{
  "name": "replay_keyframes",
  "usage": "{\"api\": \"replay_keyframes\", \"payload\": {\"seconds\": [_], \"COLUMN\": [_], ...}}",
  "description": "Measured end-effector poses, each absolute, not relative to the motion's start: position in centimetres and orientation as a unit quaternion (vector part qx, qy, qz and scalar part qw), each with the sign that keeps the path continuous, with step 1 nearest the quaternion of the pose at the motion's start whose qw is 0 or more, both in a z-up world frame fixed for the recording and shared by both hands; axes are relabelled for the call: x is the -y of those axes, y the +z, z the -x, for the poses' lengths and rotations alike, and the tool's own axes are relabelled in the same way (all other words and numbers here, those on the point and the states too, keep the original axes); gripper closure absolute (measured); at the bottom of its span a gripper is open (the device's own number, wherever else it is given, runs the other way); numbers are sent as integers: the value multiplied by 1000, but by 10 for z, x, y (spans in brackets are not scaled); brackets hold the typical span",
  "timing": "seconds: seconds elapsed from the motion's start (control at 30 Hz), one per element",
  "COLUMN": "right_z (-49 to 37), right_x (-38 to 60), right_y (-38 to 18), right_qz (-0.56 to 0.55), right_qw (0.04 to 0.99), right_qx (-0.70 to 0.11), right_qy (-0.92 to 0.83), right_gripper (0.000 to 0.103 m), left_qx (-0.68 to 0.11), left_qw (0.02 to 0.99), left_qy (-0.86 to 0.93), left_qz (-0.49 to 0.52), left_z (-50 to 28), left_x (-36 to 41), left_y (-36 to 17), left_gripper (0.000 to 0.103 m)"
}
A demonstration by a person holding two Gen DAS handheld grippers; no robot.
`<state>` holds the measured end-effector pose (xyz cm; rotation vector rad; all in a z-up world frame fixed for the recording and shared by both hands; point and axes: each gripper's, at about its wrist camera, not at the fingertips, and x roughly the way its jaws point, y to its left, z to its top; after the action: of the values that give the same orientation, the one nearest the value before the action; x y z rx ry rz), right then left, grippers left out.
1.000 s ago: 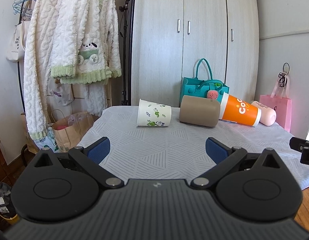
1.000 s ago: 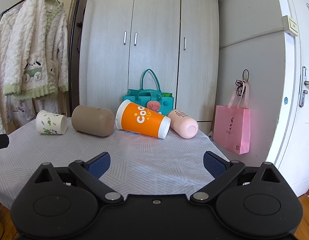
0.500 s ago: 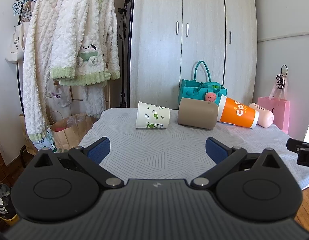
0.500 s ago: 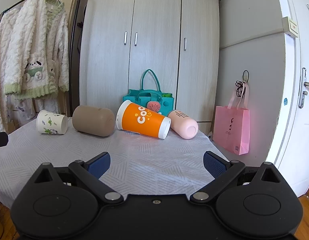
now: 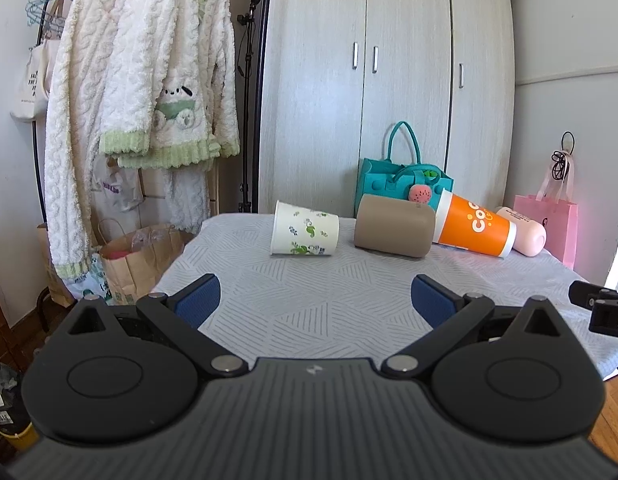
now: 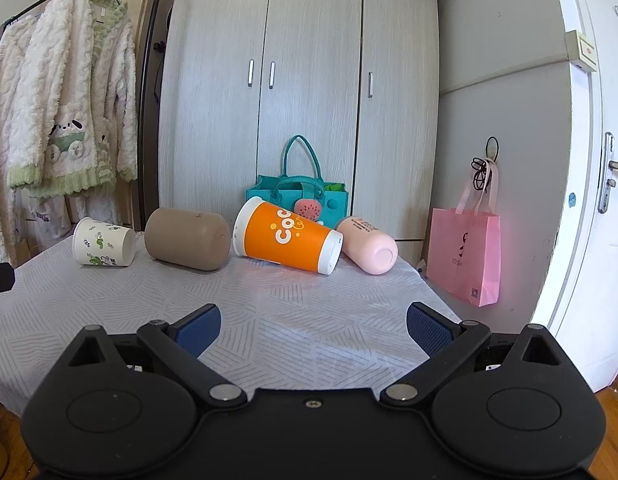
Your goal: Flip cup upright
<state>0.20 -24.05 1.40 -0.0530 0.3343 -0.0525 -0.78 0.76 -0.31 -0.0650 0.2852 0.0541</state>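
Observation:
Several cups lie on their sides in a row at the far end of the table: a white paper cup with green prints, a tan cup, an orange cup with white ends and a pink cup. My left gripper is open and empty over the near part of the table, short of the paper cup. My right gripper is open and empty, short of the orange cup.
The table has a grey patterned cloth. A teal bag stands behind the cups before a wardrobe. A clothes rack with fleece robes and paper bags stand left. A pink bag hangs right.
The left gripper's view has drifted slightly, with the cups shifting a little up and left in it. The right gripper's view is almost unchanged. Both grippers stay open.

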Motion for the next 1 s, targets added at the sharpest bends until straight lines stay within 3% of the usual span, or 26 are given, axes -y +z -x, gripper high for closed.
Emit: {"api": "replay_keyframes", "payload": {"seconds": [0.43,0.77,1.0], "right_z": [-6,-8,-17], "right_x": [239,246,242], "right_y": [10,28,56], "right_qz": [26,26,95], "right_qw": [983,980,973], "right_qx": [-182,-195,-185], "right_qy": [-22,19,95], "right_gripper": [2,2,2], "left_qx": [-155,-213,-228], "left_qw": [987,975,967], "left_qy": [31,33,19], "left_qz": [36,62,110], "left_z": [8,-3,-15], "left_x": [-10,-20,-41], "left_y": [-4,17,30], "left_gripper": [0,0,0]}}
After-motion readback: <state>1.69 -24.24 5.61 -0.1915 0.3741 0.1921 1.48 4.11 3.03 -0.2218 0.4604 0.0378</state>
